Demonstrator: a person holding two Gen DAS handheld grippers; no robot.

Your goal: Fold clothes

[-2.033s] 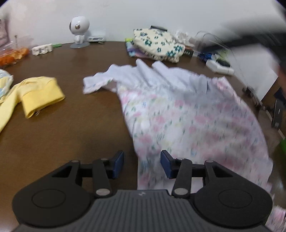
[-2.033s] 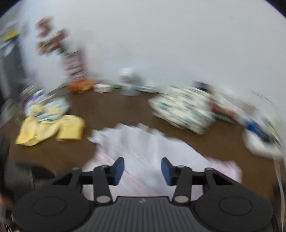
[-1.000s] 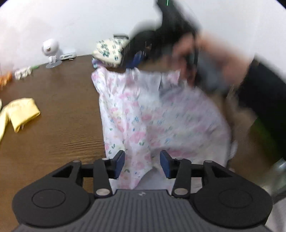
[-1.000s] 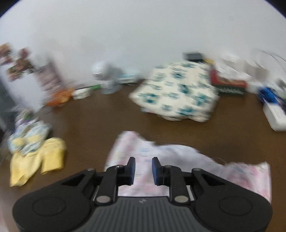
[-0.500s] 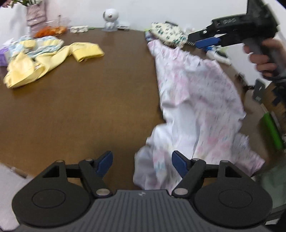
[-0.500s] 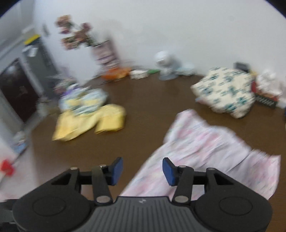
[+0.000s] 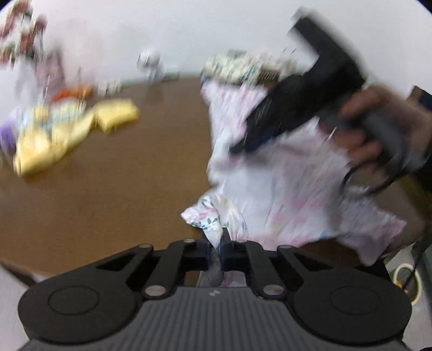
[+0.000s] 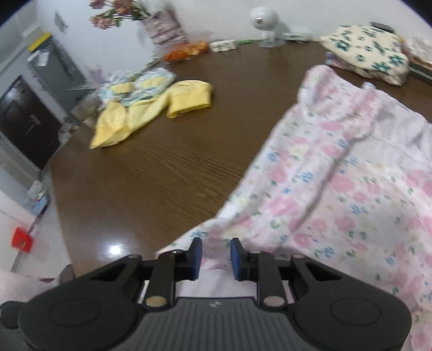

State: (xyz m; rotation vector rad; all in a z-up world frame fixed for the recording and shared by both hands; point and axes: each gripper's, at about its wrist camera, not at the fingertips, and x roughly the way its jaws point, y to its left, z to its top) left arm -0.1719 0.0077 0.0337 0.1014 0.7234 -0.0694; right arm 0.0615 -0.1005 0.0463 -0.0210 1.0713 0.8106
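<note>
A pink floral garment (image 7: 283,189) (image 8: 337,189) lies spread over the right part of the brown table (image 8: 162,175), its near hem hanging past the table's edge. My left gripper (image 7: 216,243) is shut on a bunched corner of that hem. My right gripper (image 8: 216,256) sits low over the near left hem; its jaws are closing, with cloth between the blue pads. In the blurred left wrist view a hand (image 7: 378,121) holds the right gripper (image 7: 237,145) above the garment.
A yellow garment (image 8: 151,108) (image 7: 81,127) and a pale patterned one lie crumpled at the table's left. A folded cream stack with teal flowers (image 8: 370,54) sits at the back right, near a white round camera (image 8: 263,19). Floor shows beyond the table's left edge.
My left gripper, wide open half a second ago, has shut on the garment's near corner. The right gripper has dropped toward the near hem and its jaws have narrowed around the cloth.
</note>
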